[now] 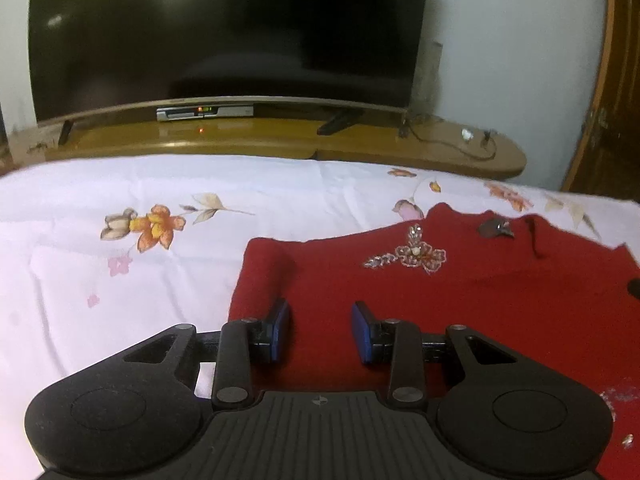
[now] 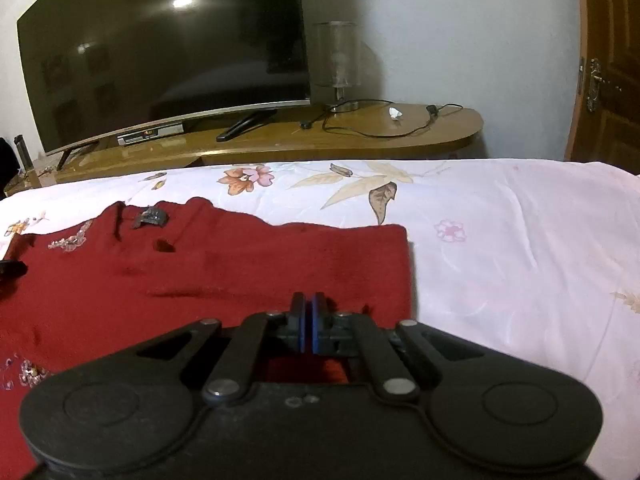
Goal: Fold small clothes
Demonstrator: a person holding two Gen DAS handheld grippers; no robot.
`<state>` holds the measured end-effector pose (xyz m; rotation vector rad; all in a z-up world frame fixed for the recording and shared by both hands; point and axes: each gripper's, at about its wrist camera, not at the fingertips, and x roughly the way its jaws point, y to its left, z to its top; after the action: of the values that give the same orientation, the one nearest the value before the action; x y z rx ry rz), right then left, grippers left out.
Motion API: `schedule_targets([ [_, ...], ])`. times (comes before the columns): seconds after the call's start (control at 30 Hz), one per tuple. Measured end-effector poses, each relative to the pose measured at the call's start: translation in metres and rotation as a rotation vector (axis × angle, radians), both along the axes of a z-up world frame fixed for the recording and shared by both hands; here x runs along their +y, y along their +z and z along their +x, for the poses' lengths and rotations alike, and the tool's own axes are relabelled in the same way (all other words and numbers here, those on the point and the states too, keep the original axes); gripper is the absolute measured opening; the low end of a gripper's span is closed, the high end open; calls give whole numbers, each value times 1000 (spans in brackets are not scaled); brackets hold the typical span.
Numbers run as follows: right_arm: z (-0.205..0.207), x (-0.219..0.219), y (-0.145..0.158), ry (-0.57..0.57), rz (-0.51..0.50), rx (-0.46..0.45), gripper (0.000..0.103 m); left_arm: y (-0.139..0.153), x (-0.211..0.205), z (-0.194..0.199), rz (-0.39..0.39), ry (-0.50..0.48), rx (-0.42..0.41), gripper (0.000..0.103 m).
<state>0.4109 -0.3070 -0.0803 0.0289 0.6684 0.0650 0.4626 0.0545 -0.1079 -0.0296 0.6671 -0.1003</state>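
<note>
Folding is just starting: our left gripper (image 1: 320,330) hangs wide open over the red top (image 1: 460,300), empty; our right gripper (image 2: 308,322) is pinched closed, maybe on cloth. Next, grab its 9 o'clock edge.

red garment (image 1: 460,312): 1 | hand-held gripper: 2 (image 1: 320,330) (image 2: 308,322) | television (image 1: 224,36): 1 | lamp (image 2: 338,64): 1

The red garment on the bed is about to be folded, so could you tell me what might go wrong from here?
1. The left gripper is open above the red garment, while the right gripper looks shut near its edge; lifting one side alone may skew the fold.
2. The beaded flower could snag on the fingers.
3. The floral bedsheet is wrinkled and may bunch if dragged.
</note>
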Motion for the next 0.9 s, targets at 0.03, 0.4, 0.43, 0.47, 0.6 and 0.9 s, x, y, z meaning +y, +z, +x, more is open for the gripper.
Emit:
schedule_targets([
  [0.03,-1,3,0,4,-9,1,5,2,0,0,-3,8,1,35],
  [0.4,-17,-3,6,-10,-35,17,35,11,-16,-18,80,19,-23,40],
  [0.43,-22,-3,12,-6,-27,-2,35,14,-18,-22,87,22,-30,41],
  [0.47,-27,-3,16,4,-19,-22,35,16,-19,-26,84,24,-35,42],
  [0.6,-33,3,12,40,-59,8,36,5,-28,-29,122,13,-1,57],
  [0.9,-28,8,7,48,-106,38,38,11,-34,-40,169,44,-3,59],
])
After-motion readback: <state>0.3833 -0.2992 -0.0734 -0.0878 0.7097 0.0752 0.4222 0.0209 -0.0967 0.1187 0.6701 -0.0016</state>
